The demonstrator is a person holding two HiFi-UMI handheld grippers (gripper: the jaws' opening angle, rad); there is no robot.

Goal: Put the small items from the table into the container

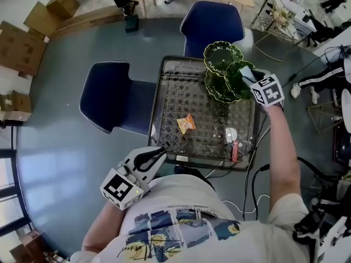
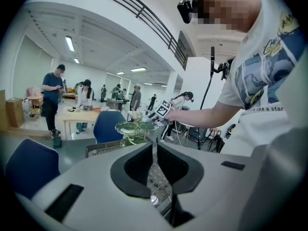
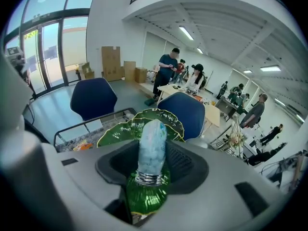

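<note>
A three-tier stand of green leaf-shaped dishes rises at the far right of the wire-mesh table. My right gripper is over one of its dishes, shut on a pale blue packet with a silver crimped end; a green dish lies just under the jaws. On the mesh lie an orange snack packet, a small white item and a thin red item. My left gripper hovers off the table's near left corner, shut and holding nothing.
Two blue chairs stand by the table, one at its left and one at its far side. Cables hang off the near edge. People stand at a wooden table in the background. Cardboard boxes lie far left.
</note>
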